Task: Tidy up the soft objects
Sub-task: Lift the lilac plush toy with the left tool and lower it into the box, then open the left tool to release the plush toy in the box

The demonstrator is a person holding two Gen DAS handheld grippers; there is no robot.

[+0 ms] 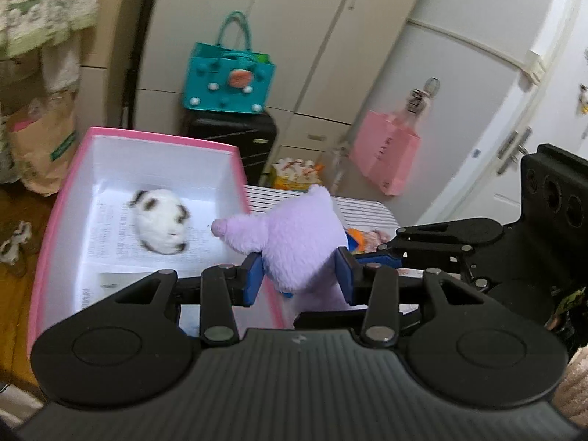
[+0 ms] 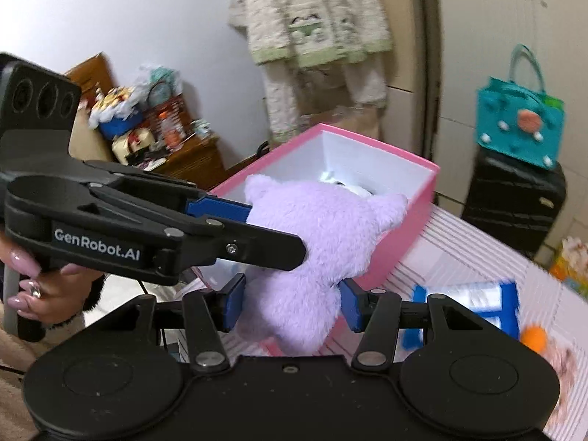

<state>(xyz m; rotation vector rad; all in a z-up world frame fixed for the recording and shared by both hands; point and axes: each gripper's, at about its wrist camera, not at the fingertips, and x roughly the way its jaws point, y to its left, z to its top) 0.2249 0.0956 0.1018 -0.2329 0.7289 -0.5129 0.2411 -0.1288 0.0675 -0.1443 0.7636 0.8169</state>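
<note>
In the left wrist view, the left hand-held gripper (image 1: pixel 299 275) sits low in the centre of the frame, its blue pads (image 1: pixel 253 279) pressed into either side of a lilac plush toy (image 1: pixel 294 239), clenched on it. The right hand-held gripper (image 2: pixel 290 307), at the bottom centre of its own view, grips the same lilac plush toy (image 2: pixel 312 250) lower down, pads sunk into the fur. The left hand-held gripper (image 2: pixel 239 228) reaches in from the left of that frame, held by a hand (image 2: pixel 40 286) with long pink nails at the lower left edge.

Beyond the toy lies a striped bench (image 2: pixel 459 257) carrying a blue packet (image 2: pixel 466 305) and an orange ball (image 2: pixel 534 338) at lower right. Further back, just behind the toy, stands an open pink box (image 1: pixel 165 136) with a white interior; a white and brown plush (image 1: pixel 160 220) lies on its floor. At the far wall, a teal bag (image 1: pixel 228 81) rests on a black suitcase (image 1: pixel 235 136).
</note>
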